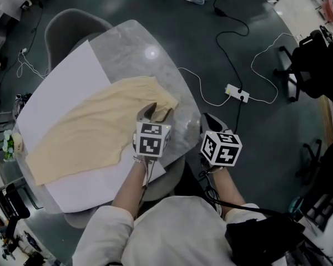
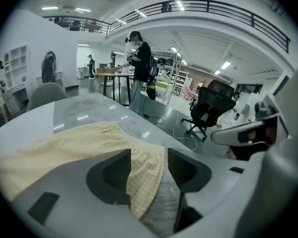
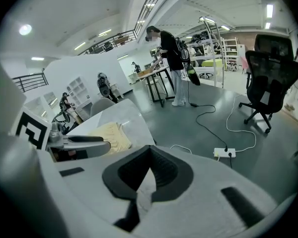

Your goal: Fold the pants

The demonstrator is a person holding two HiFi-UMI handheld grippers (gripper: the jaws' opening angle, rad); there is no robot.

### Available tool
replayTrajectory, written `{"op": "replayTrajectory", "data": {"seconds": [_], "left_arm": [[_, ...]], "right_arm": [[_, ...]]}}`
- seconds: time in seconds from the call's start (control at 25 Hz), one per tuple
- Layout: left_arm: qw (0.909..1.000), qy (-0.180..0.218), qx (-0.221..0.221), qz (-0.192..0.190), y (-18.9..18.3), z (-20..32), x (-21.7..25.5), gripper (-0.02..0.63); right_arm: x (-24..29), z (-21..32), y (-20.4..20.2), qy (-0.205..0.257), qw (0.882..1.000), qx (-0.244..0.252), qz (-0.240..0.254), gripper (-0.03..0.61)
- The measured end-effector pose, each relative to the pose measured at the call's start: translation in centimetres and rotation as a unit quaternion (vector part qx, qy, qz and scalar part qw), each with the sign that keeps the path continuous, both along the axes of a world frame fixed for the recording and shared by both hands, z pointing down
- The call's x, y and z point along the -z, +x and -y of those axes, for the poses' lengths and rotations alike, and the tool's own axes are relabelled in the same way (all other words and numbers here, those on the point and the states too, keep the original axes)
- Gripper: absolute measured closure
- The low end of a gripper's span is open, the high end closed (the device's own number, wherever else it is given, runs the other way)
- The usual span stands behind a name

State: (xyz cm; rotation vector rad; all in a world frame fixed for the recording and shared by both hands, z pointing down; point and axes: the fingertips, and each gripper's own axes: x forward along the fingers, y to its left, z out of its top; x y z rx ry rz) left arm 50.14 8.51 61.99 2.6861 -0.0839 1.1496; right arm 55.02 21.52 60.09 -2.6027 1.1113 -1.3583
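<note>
Dim, vignetted fisheye frames under glaring ceiling lights [image 2: 49, 8].

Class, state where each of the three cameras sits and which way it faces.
Head view: on the person's head, looking steeply down at the pale yellow pants on the grey marble table; both forearms, the left gripper and right gripper show.
Left gripper view: on the left gripper, looking along its parted jaws over the pants.
Right gripper view: on the right gripper, looking past its closed jaws at the floor.
Shared: both gripper views show the pants.
</note>
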Motion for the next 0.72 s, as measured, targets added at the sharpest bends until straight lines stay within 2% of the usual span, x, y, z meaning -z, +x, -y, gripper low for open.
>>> {"op": "replayTrajectory", "data": {"seconds": [0.2,0.32,0.72], "left_arm": [[0.9985,0.042,-0.027,0.022,2.0,-0.5,-1.0,0.360],[0.9965,0.063,-0.038,0.041,2.9,-0.6,-1.7,0.347],[0.9913,0.082,-0.031,0.098,3.9,-0.3,-4.6,0.348]], "right_arm": [[-0.8,-0.2,1.0,0.001,1.000,0.002,0.006,0.586],[-1.2,-0.3,1.5,0.002,1.000,0.001,0.009,0.586],[-2.8,-0.6,2.1,0.003,1.000,-0.003,0.027,0.586]]}}
